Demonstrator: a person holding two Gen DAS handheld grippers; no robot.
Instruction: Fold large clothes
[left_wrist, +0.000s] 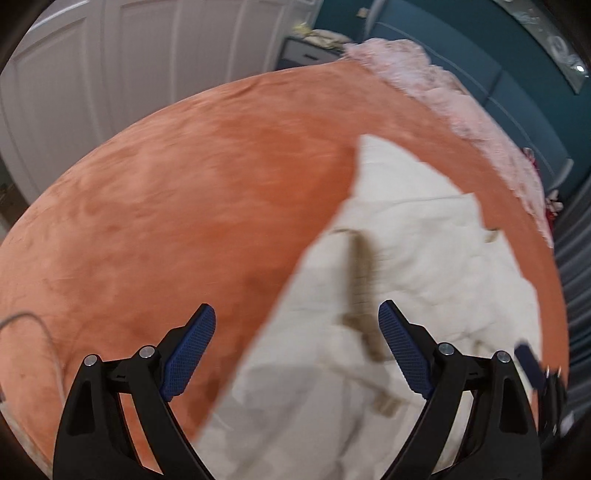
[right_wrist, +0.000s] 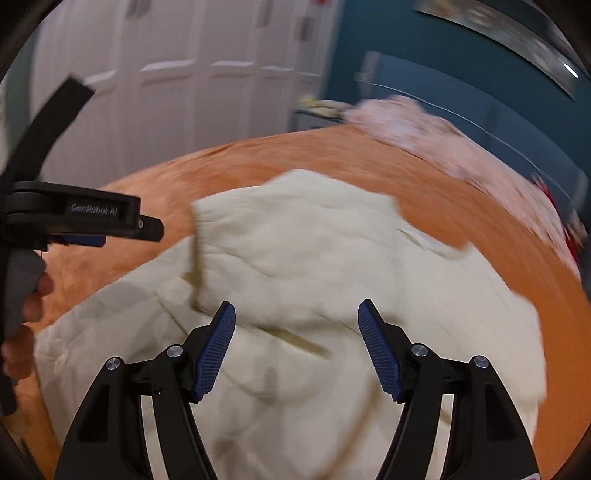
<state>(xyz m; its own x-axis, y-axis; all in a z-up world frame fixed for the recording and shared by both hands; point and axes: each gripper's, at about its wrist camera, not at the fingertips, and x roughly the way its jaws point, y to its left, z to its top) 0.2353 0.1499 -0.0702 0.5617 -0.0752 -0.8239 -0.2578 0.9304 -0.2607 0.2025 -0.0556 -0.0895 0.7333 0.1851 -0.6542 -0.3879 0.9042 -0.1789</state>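
A large cream garment (left_wrist: 399, 266) lies partly folded and crumpled on an orange bedspread (left_wrist: 192, 206); it also shows in the right wrist view (right_wrist: 314, 266). My left gripper (left_wrist: 297, 325) is open and empty, above the garment's left edge. My right gripper (right_wrist: 296, 321) is open and empty, above the garment's near part. The left gripper also shows from the side at the left of the right wrist view (right_wrist: 110, 229), held in a hand. The right gripper's blue tip (left_wrist: 530, 365) shows at the right edge of the left wrist view.
A fluffy pink blanket (left_wrist: 461, 99) lies along the bed's far right side. White panelled wardrobe doors (left_wrist: 129, 74) stand behind the bed, a teal wall (left_wrist: 480, 48) to the right. A grey cable (left_wrist: 33, 325) lies on the bedspread at the left.
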